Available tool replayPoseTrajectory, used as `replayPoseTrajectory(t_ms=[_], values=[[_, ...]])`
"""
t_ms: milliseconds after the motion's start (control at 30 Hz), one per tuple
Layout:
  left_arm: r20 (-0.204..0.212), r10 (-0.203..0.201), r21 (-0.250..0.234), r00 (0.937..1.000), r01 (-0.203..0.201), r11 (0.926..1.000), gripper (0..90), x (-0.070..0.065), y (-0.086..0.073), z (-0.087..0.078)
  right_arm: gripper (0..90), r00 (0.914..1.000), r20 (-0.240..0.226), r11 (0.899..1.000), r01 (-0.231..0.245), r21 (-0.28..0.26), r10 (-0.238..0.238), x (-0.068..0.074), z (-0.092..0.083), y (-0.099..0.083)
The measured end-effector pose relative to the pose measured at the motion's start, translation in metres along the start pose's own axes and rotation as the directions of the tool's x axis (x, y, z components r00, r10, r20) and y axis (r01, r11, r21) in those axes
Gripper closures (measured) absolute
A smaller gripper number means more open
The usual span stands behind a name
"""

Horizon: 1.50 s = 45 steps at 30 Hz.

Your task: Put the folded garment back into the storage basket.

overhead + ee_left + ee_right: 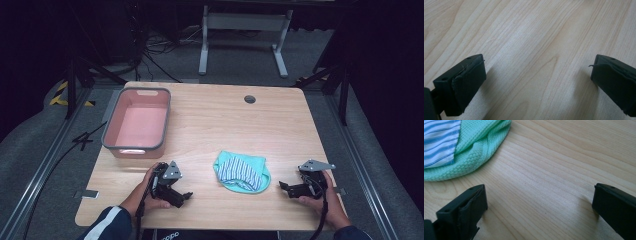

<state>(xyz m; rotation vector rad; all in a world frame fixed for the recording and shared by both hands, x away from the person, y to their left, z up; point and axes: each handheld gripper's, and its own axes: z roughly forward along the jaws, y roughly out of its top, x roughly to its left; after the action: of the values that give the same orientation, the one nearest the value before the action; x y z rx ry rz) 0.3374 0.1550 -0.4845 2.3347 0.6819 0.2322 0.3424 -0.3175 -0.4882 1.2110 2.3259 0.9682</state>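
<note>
High view: the wooden desk (pixel 210 120) was seen from above, and a pink basket with a grey rim (pixel 136 121) was placed near its left edge, toward the far corner. A green cloth with a blue striped part (pixel 242 171) was laid flat near the front edge, about midway between the two tools and apart from both. The left gripper (pixel 186 197) was held at the front left of the desk, its jaws spread wide with only bare wood between them. The right gripper (pixel 284 187) was held at the front right, its jaws also spread apart, and the cloth (pixel 461 147) was seen just beyond them, not touched.
</note>
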Motion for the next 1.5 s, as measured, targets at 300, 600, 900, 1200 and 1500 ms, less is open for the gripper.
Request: replayPoseTrajectory(t_ms=[300,600,900,1200,1500], values=[[-0.002,0.005,-0.001,1.0000,-0.005,1.0000,0.6,0.000,0.000,0.000,0.0,1.0000,0.001,1.000,-0.001,0.001,0.001,0.000,0.000,0.000],[0.000,0.009,0.014,1.0000,-0.009,0.9999,16.3,-0.004,0.020,0.003,24.6,0.9994,0.016,0.999,-0.030,-0.017,0.030,-0.001,-0.005,0.002],[0.001,0.029,-0.058,0.9996,-0.029,0.9979,21.9,0.002,0.064,0.012,27.5,0.9998,-0.019,0.999,-0.010,-0.038,0.009,0.011,-0.010,0.019],[-0.025,0.021,-0.053,0.9995,-0.022,0.9983,24.3,0.014,0.095,0.041,31.2,0.9991,-0.026,0.999,0.031,-0.035,-0.032,0.035,0.008,0.044],[-0.003,-0.002,-0.028,1.0000,0.002,0.9996,24.3,0.022,0.105,0.076,37.8,0.9993,-0.033,1.000,0.020,-0.009,-0.020,0.046,0.029,0.059]])
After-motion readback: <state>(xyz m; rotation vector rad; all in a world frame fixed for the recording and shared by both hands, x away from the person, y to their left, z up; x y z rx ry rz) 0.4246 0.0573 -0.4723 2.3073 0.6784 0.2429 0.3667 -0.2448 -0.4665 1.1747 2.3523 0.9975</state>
